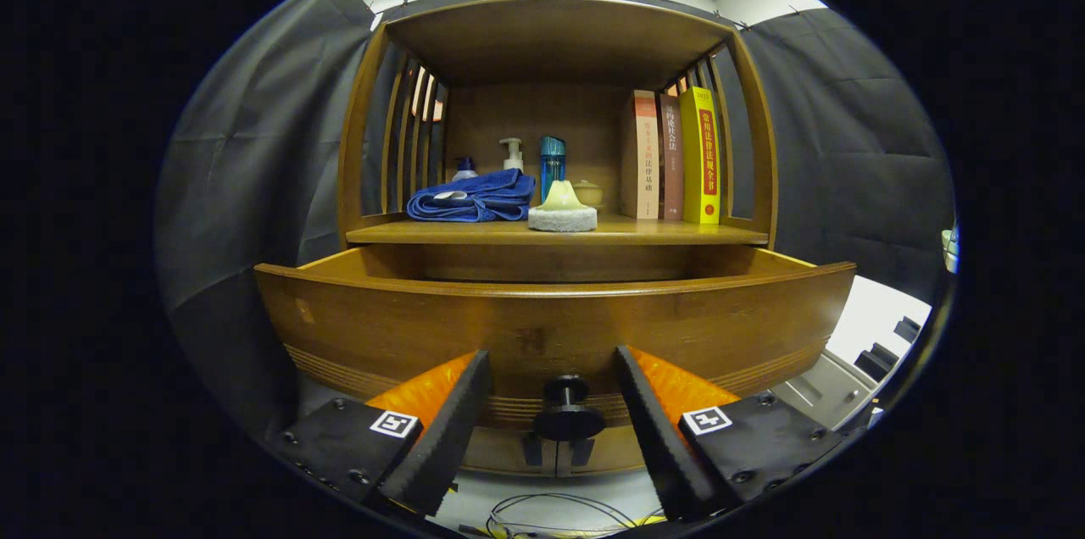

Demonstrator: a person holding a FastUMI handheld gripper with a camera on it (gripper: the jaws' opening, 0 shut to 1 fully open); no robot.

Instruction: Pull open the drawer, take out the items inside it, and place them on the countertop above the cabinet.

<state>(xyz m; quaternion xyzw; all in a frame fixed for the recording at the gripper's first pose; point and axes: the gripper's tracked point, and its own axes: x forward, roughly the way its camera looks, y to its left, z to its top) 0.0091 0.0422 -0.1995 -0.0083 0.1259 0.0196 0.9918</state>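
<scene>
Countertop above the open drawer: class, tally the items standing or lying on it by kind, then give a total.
Books: 3
Bottles: 3
Blue towel: 1
Sponge with pale piece on top: 1
Small jar: 1
Total: 9
Gripper open around the drawer knob.

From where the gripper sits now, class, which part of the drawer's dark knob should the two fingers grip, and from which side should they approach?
Grip the knob on its narrow stem, behind the round disc, coming straight in from the front. The open gripper already has a finger on each side. The disc is wider than the stem, so it would probably catch closed fingers when pulling the drawer front.
</scene>
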